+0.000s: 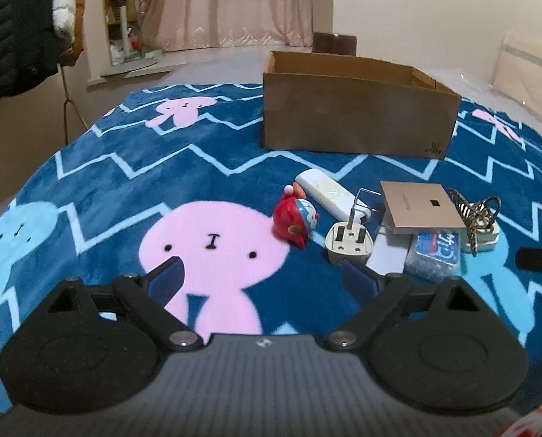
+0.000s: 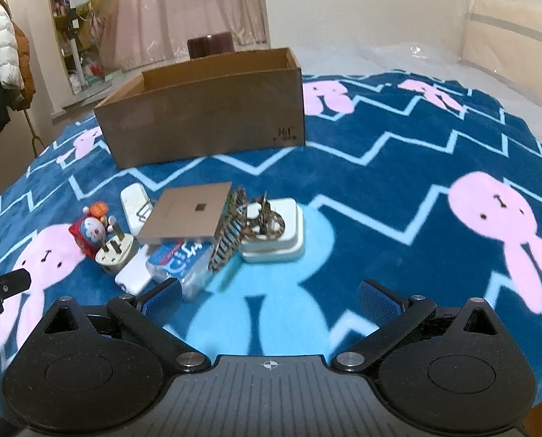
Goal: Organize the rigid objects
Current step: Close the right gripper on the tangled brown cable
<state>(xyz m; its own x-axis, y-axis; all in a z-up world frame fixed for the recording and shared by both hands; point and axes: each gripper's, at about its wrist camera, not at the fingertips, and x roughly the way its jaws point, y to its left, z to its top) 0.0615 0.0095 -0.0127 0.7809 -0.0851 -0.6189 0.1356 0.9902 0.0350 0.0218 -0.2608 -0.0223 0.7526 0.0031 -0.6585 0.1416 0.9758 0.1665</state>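
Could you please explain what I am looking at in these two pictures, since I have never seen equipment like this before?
There is no robot here: a person holds a two-finger gripper in each hand, and each gripper carries a wide-angle camera looking along its fingers. One picture is from the left gripper, the other from the right gripper; the black and grey shapes at the bottom are the tools themselves. Both stand open and hold nothing. On the blue rabbit-patterned blanket lies a pile of small things: a red toy figure, a white plug, a white remote, a flat tan card box, a blue packet and a white case with a patterned cord across it. Behind stands an open cardboard box.
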